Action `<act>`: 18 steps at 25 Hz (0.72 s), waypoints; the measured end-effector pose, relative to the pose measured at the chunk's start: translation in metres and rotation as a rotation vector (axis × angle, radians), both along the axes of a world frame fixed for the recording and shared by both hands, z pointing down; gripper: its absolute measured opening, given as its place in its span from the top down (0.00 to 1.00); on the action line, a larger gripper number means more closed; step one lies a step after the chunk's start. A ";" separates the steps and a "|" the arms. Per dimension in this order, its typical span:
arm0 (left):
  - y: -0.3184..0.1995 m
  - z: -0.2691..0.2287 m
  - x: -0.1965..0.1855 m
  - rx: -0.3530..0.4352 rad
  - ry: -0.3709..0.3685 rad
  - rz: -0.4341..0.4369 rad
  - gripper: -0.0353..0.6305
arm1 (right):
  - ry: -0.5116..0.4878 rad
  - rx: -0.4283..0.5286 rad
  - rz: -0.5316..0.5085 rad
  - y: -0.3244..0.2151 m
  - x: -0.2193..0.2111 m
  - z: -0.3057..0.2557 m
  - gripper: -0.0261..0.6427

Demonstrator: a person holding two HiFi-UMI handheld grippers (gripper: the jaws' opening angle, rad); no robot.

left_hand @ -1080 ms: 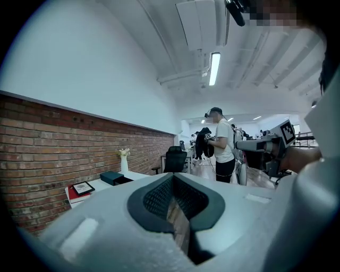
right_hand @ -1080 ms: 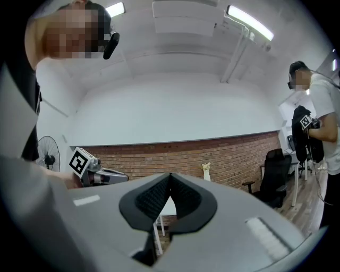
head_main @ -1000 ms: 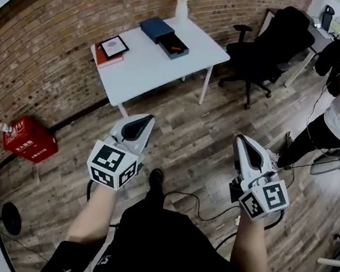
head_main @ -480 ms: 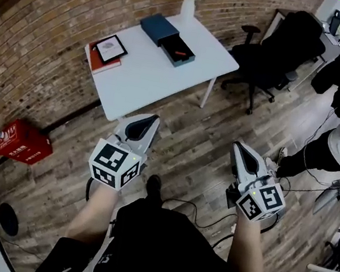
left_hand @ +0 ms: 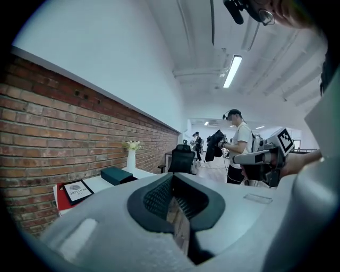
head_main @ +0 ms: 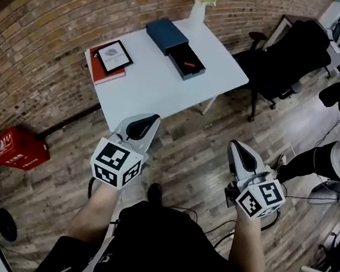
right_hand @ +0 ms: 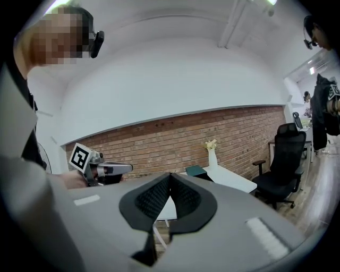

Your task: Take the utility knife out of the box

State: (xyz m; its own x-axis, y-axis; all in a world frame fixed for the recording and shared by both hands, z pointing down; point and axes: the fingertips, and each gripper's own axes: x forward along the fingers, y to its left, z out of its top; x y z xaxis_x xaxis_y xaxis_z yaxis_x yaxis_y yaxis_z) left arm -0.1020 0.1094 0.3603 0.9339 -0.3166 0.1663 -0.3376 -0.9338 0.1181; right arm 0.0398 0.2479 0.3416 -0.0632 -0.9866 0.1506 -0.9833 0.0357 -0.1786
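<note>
the person is standing on a wood floor (head_main: 202, 145), holding both grippers out in front, well apart. the left gripper (head_main: 152, 119) is showing its fingers pressed together with nothing between them, and the right gripper (head_main: 233, 145) is likewise pinched closed and empty. both are pointing toward a white table (head_main: 158, 88) just beyond them. a framed card (head_main: 113, 56) is lying at the table's left. farther back, the knife (head_main: 191, 64) is lying in the open tray (head_main: 179, 51) touching the dark blue box (head_main: 166, 34). a vase (head_main: 198, 9) is standing by the brick wall, and a black chair (head_main: 294, 49) is sitting at the far right.
</note>
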 end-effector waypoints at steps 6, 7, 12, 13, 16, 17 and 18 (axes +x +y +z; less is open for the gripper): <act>-0.037 -0.008 -0.018 -0.001 0.030 -0.012 0.94 | 0.058 -0.013 -0.012 -0.035 -0.012 -0.013 0.96; -0.042 -0.008 -0.020 -0.005 0.035 -0.017 0.94 | 0.061 -0.011 -0.011 -0.039 -0.013 -0.016 0.96; -0.056 -0.012 -0.026 -0.010 0.055 -0.025 0.94 | 0.078 -0.013 -0.029 -0.051 -0.019 -0.022 0.96; -0.058 -0.014 -0.026 -0.007 0.058 -0.026 0.94 | 0.080 -0.015 -0.029 -0.053 -0.018 -0.022 0.96; -0.064 -0.016 -0.026 -0.002 0.064 -0.029 0.94 | 0.072 -0.015 -0.026 -0.061 -0.011 -0.021 0.96; -0.067 -0.016 -0.026 -0.003 0.062 -0.032 0.94 | 0.068 -0.014 -0.025 -0.064 -0.009 -0.021 0.96; -0.070 -0.015 -0.026 -0.004 0.059 -0.037 0.94 | 0.064 -0.013 -0.026 -0.068 -0.007 -0.020 0.96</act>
State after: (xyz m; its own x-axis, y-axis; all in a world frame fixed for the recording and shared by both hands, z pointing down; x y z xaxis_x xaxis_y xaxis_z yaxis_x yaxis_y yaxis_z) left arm -0.1284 0.0395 0.3457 0.9298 -0.3505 0.1124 -0.3642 -0.9204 0.1422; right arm 0.0328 0.1800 0.3212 -0.0788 -0.9826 0.1680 -0.9915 0.0597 -0.1158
